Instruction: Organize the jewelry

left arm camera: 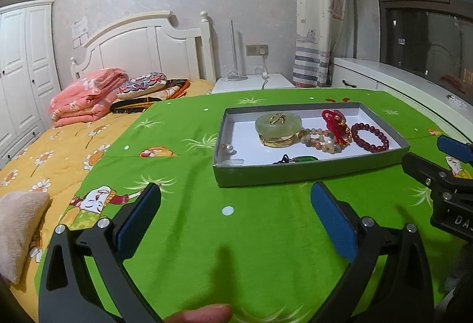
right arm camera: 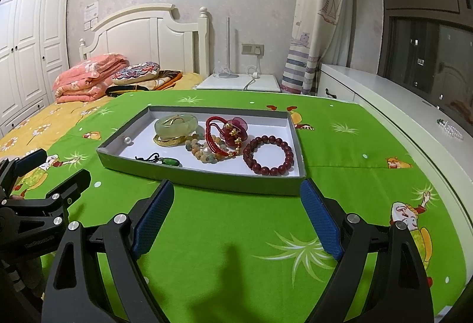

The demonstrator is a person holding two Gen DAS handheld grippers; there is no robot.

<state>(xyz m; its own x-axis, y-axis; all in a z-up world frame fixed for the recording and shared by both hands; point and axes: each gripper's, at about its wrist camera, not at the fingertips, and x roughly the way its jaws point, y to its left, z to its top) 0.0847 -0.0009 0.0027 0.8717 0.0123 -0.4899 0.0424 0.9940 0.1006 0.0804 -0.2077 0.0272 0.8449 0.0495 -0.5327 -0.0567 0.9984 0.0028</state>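
A grey shallow tray (right arm camera: 207, 178) (left arm camera: 295, 172) sits on the green tablecloth. It holds a pale jade bangle (right arm camera: 176, 125) (left arm camera: 278, 123) on gold bangles, a dark red bead bracelet (right arm camera: 267, 156) (left arm camera: 369, 136), a red cord bracelet with a flower (right arm camera: 224, 135) (left arm camera: 335, 122), a mixed-stone bead strand (right arm camera: 201, 151), a green pendant (right arm camera: 170, 161) (left arm camera: 306, 159) and a pearl (right arm camera: 127, 140). My left gripper (left arm camera: 236, 196) is open and empty, just short of the tray's near wall. My right gripper (right arm camera: 236, 191) is open and empty at the tray's near wall.
The table carries a green cartoon-print cloth (right arm camera: 236, 234). A bed with yellow cover (left arm camera: 44, 157) and folded pink quilt lies to the left. A white cabinet (right arm camera: 399, 104) with a bead strand (right arm camera: 449, 126) runs along the right. A white nightstand (right arm camera: 242, 82) stands behind.
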